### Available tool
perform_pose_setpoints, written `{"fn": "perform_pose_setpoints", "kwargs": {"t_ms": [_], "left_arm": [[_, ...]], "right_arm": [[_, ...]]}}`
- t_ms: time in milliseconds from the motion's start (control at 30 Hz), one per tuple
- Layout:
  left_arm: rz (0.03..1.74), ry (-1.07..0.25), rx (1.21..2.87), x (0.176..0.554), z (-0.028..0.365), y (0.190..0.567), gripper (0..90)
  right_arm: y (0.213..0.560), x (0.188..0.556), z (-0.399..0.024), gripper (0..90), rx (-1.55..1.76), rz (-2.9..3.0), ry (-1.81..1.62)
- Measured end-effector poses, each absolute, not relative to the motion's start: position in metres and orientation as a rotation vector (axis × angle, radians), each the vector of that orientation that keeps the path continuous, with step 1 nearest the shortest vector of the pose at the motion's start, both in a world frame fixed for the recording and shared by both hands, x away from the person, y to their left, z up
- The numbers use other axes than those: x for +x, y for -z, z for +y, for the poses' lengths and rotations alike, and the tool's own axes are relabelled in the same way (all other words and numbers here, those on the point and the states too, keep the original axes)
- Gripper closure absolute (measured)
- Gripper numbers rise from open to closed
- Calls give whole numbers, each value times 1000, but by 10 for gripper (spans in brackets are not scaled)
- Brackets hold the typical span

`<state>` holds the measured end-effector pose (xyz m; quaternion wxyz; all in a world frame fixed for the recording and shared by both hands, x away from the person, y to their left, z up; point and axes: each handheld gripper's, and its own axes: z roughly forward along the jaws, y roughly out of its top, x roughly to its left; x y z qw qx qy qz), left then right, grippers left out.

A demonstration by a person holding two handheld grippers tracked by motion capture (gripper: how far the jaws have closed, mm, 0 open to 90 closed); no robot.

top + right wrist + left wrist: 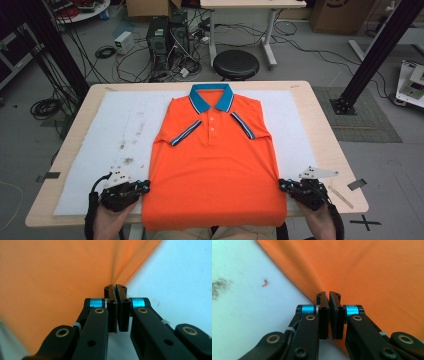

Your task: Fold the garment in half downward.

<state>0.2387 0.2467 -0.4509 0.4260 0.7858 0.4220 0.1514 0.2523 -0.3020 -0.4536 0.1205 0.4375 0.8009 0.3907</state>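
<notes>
With our left tongs [144, 188] and right tongs [283, 186] pinched on the orange polo shirt's [212, 165] near side edges, uneven lifting could slip the thin fabric free.

black round stool [236, 64], computer towers [167, 36], tangled floor cables [107, 52], cardboard box [340, 15]

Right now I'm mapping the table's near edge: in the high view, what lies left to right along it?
Left gripper → orange polo shirt → right gripper → wooden stick → grey tape patch.
</notes>
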Motion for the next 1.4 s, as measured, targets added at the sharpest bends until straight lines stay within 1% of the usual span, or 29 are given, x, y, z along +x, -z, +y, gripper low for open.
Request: {"fn": "perform_pose_setpoints", "kwargs": {"t_ms": [233, 300, 333, 367, 400, 433, 467, 500, 533, 567, 600, 667, 700, 733, 767, 800, 833, 867, 933, 1000, 1033, 1067, 1133, 1167, 1233, 1267, 1333, 1367, 1400], "left_arm": [[998, -280, 2023, 213, 246, 449, 861], [996, -267, 2020, 209, 247, 448, 839], [1001, -299, 2002, 209, 248, 444, 795], [1001, -299, 2002, 209, 248, 444, 717], [1026, -367, 1969, 213, 249, 441, 692], [1026, -367, 1969, 213, 249, 441, 672], [1044, -398, 1963, 216, 250, 440, 634], [1067, -422, 1959, 220, 249, 441, 627], [1099, -442, 1955, 229, 247, 443, 615], [1099, -442, 1955, 229, 247, 443, 606], [1127, -458, 1982, 237, 243, 446, 606], [1139, -453, 1987, 241, 240, 448, 606], [1131, -453, 1991, 243, 237, 450, 612], [1131, -453, 1991, 243, 237, 450, 644], [1124, -452, 1991, 243, 236, 451, 718], [1087, -412, 1990, 243, 235, 451, 802], [1087, -412, 1990, 243, 235, 451, 851], [1082, -408, 1988, 241, 235, 451, 861], [1087, -407, 1989, 240, 237, 451, 867], [1093, -393, 1985, 237, 243, 450, 867], [1090, -355, 1970, 232, 252, 450, 867], [1090, -355, 1970, 232, 252, 450, 866], [1074, -304, 1967, 225, 260, 450, 866], [1061, -283, 1984, 222, 262, 450, 866], [1038, -263, 2005, 215, 261, 449, 864], [1024, -269, 2012, 212, 261, 448, 856], [1010, -309, 2000, 211, 261, 445, 835], [1015, -345, 1991, 212, 259, 443, 792], [1040, -418, 1983, 217, 257, 442, 750]], "right_arm": [[452, 231, -312, 893, 1273, 2393, -1151], [451, 223, -313, 878, 1271, 2403, -1146], [451, 220, -314, 798, 1268, 2389, -1141], [451, 220, -314, 798, 1268, 2389, -1141], [450, 221, -315, 671, 1262, 2345, -1139], [450, 221, -315, 671, 1262, 2345, -1139], [447, 225, -316, 638, 1278, 2285, -1127], [446, 228, -316, 610, 1285, 2253, -1125], [445, 232, -315, 609, 1292, 2222, -1110], [445, 232, -315, 609, 1292, 2222, -1110], [447, 241, -313, 598, 1312, 2199, -1094], [449, 245, -310, 599, 1312, 2208, -1095], [454, 252, -302, 623, 1313, 2235, -1052], [454, 252, -302, 623, 1313, 2235, -1052], [455, 250, -296, 771, 1276, 2224, -1034], [455, 250, -295, 834, 1272, 2234, -1042], [455, 250, -295, 834, 1272, 2234, -1042], [454, 248, -293, 877, 1285, 2245, -1058], [453, 246, -298, 886, 1301, 2251, -1074], [453, 242, -304, 886, 1323, 2261, -1100], [454, 239, -307, 886, 1317, 2276, -1118], [453, 235, -310, 886, 1330, 2291, -1128], [454, 232, -313, 886, 1322, 2307, -1143], [453, 222, -317, 885, 1322, 2343, -1163], [453, 218, -319, 883, 1309, 2362, -1160], [451, 211, -320, 852, 1293, 2375, -1155], [449, 209, -321, 735, 1285, 2350, -1150], [447, 209, -322, 698, 1296, 2322, -1154], [447, 211, -322, 668, 1300, 2294, -1160]]}}
